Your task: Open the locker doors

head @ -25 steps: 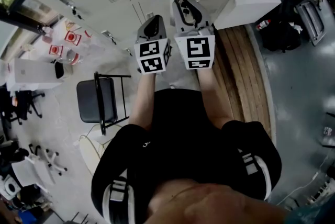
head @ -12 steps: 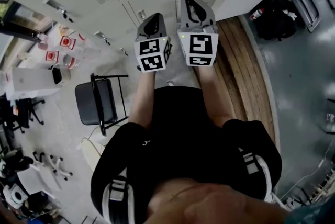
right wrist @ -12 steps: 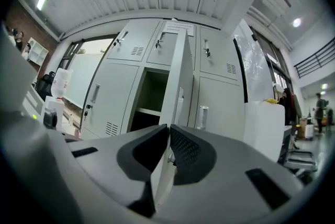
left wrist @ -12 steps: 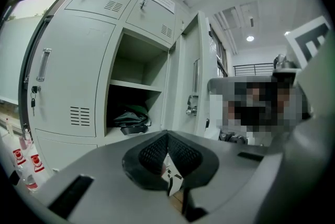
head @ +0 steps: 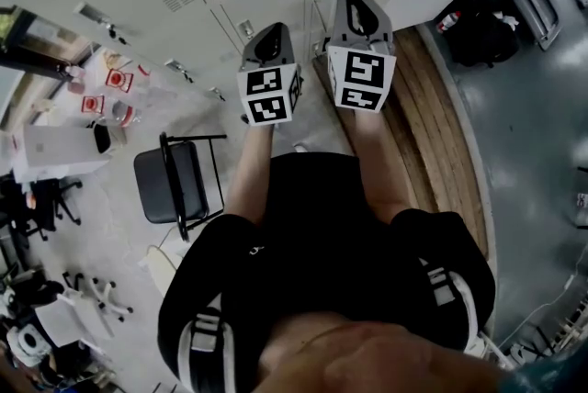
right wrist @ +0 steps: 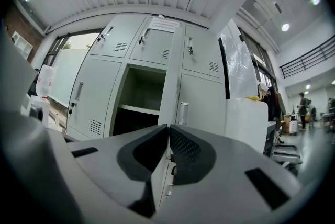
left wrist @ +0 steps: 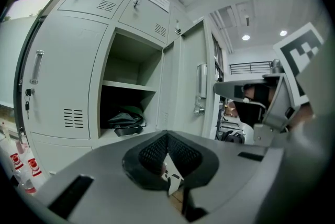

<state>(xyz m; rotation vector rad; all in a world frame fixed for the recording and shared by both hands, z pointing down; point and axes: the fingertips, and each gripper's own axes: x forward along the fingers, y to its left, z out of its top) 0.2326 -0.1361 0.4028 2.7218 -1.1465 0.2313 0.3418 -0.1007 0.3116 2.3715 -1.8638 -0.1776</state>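
Middle locker door (right wrist: 156,182) already swung out, seen edge-on, just right of its open compartment. Right gripper (right wrist: 168,133) closing its jaws, seemingly on that edge. Best kept square and pulled steadily along the door's swing. Left gripper (left wrist: 167,138) clenched, empty, near left.

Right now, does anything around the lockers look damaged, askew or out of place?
Nothing stands out. One locker compartment is open with a dark bag lying inside; no damage or spills visible.
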